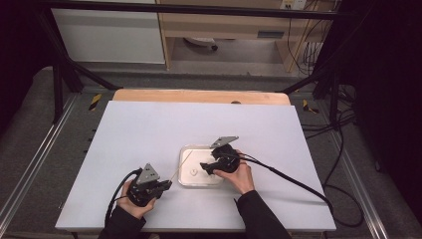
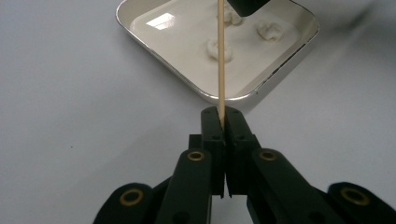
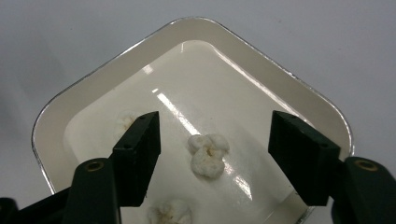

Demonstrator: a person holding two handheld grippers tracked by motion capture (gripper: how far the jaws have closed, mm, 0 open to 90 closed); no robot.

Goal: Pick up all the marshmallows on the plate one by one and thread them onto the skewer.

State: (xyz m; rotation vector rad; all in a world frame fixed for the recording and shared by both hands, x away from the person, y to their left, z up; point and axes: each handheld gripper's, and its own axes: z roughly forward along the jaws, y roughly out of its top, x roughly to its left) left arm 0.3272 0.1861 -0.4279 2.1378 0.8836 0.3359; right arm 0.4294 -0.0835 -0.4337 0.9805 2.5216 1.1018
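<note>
A shallow white tray [image 1: 185,149] with a metal rim sits on the table and holds several pieces of popcorn [image 3: 208,154]. My left gripper [image 2: 223,114] is shut on the end of a thin wooden skewer [image 2: 220,56], which points out over the tray [image 2: 280,70] above one popcorn piece [image 2: 212,49]. In the high view the left gripper [image 1: 166,185] sits just left of the tray. My right gripper [image 3: 217,128] hangs open over the tray [image 3: 261,51], jaws on either side of one popcorn piece, pads apart from it. From above, the right gripper [image 1: 205,167] is over the tray's middle.
The tray stands on a wide white tabletop [image 1: 149,129] with a wooden strip [image 1: 199,95] along the far edge. Black cables [image 1: 298,184] trail from both grippers. Two more popcorn pieces [image 3: 170,212] lie near the right gripper's left jaw.
</note>
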